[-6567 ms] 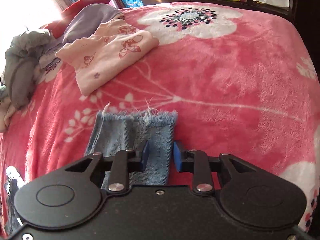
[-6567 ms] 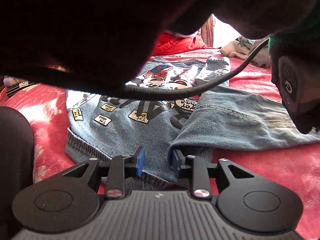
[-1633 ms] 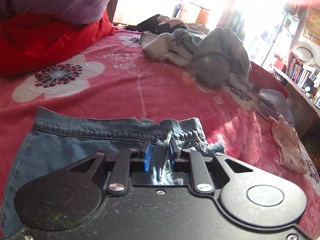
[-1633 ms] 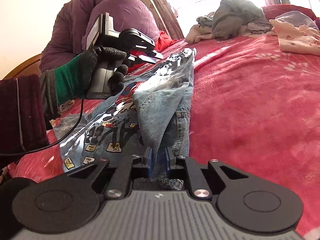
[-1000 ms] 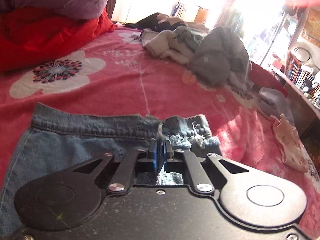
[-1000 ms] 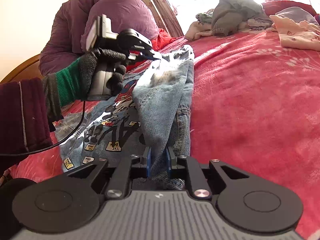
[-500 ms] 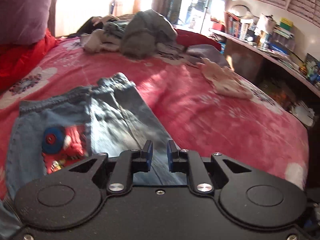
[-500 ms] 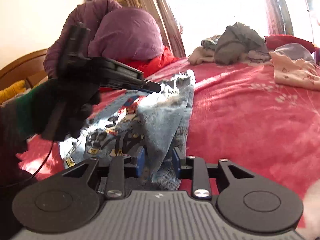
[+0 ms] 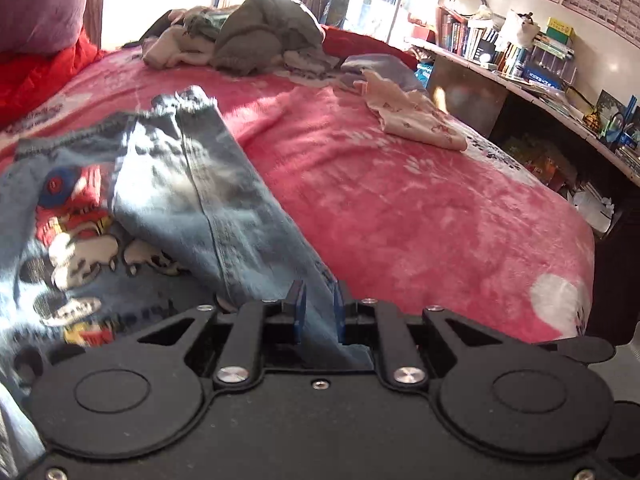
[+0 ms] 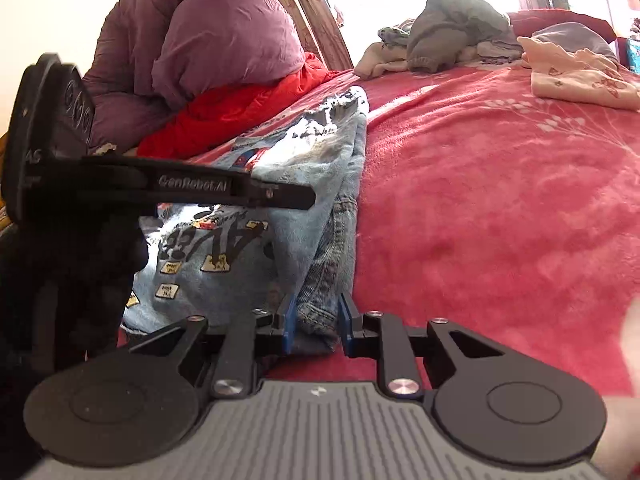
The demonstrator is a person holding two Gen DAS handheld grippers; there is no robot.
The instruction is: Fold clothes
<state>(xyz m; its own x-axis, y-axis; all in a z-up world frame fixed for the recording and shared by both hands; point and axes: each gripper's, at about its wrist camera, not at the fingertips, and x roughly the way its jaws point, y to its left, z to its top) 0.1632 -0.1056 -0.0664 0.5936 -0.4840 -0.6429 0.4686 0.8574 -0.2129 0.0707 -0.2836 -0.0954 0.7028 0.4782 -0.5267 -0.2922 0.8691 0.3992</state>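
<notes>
A denim jacket (image 9: 80, 240) with a cartoon print lies on the red blanket (image 9: 400, 208), print side up. One sleeve (image 9: 192, 184) is folded along its right side, with the frayed cuff at the far end. My left gripper (image 9: 318, 308) hovers low over the near part of that sleeve. Its blue pads are slightly apart and denim shows between them, not pinched. In the right wrist view the left gripper (image 10: 308, 200) is side-on above the jacket (image 10: 224, 248). My right gripper (image 10: 317, 320) sits at the jacket's near hem fold. Its jaws are closing, and the denim lies loose between them.
A heap of unfolded clothes (image 9: 260, 40) sits at the far end of the bed. A folded pink garment (image 9: 416, 120) lies at the right. A purple quilt (image 10: 208, 40) and red bedding (image 10: 248, 108) are piled to the left. Cluttered shelves (image 9: 520, 52) run along the right.
My left gripper has let go of the sleeve cuff and drawn back along the sleeve toward the near hem. The right gripper's pads have parted from the fold they pinched.
</notes>
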